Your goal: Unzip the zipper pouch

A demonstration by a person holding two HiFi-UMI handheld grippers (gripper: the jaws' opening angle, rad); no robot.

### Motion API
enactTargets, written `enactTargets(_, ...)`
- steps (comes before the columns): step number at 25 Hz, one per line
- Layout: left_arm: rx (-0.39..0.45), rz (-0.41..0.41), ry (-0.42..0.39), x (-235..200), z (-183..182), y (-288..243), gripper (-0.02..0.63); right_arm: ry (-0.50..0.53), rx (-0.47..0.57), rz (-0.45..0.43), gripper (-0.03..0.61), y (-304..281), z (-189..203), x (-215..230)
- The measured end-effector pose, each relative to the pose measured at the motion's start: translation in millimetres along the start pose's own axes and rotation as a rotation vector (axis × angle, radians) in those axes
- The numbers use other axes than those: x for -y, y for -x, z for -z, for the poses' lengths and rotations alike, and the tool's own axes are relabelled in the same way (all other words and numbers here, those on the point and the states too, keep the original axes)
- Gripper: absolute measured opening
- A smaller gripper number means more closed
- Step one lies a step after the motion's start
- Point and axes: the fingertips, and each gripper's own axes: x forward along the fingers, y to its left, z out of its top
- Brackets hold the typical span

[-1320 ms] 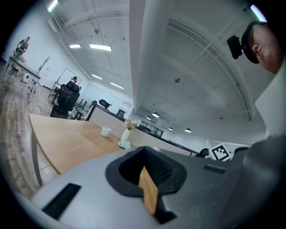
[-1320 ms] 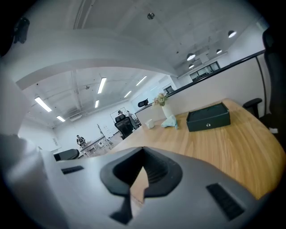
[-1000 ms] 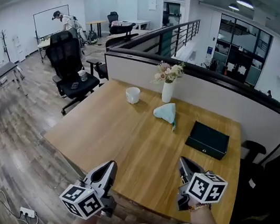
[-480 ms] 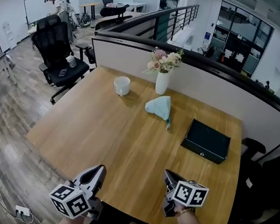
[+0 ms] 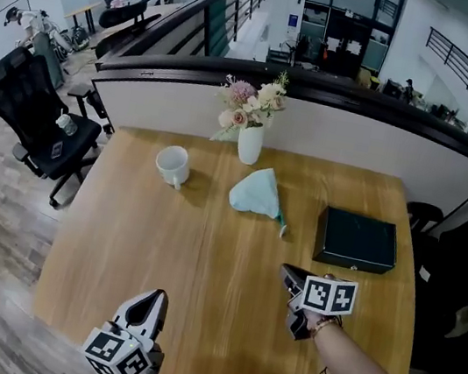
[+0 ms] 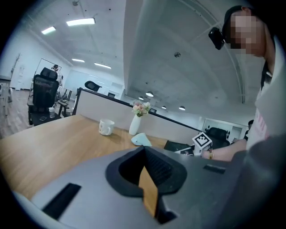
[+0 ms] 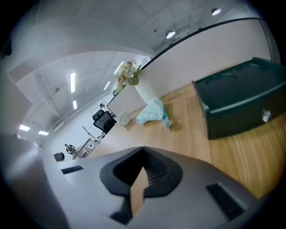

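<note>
Unzipping is not yet begun: the pouch [image 5: 257, 193] lies untouched, well apart from the left gripper [image 5: 157, 298] and right gripper [image 5: 288, 273], both closed and empty

Head view looked steeply down at the table [image 5: 145, 238]; gripper views sat low, all sharing the vase [image 5: 249, 144].

wooden bench [image 5: 135, 245] | white mug [image 5: 171, 164] around 11 o'clock | vase [image 5: 249, 143] with flowers [image 5: 248, 104] at 12, back edge | dark green box [image 5: 357, 239] at 2 | black office chair [image 5: 37, 118] off at 10
</note>
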Motion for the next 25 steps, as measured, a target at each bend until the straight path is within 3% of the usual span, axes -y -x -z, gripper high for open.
enactTargets(5,-0.085,0.005,-0.056,-65,-5,-26,0.002,0.020,0.052,0.076,-0.005,-60,-70,15)
enactTargets(11,-0.145,0.010,0.002,-118,0,-37,0.002,-0.046,0.096,0.229,0.001,-111,-135,57)
enactTargets(13,-0.177,0.016,0.013,-128,9,-38,0.002,-0.066,0.084,0.271,0.083,-123,-143,72)
enactTargets(18,-0.213,0.034,0.032,-141,21,-44,0.002,-0.149,0.041,0.294,0.206,-149,-141,91)
enactTargets(25,-0.214,0.054,0.059,-148,24,-43,0.002,-0.004,-0.004,0.401,0.224,-164,-136,88)
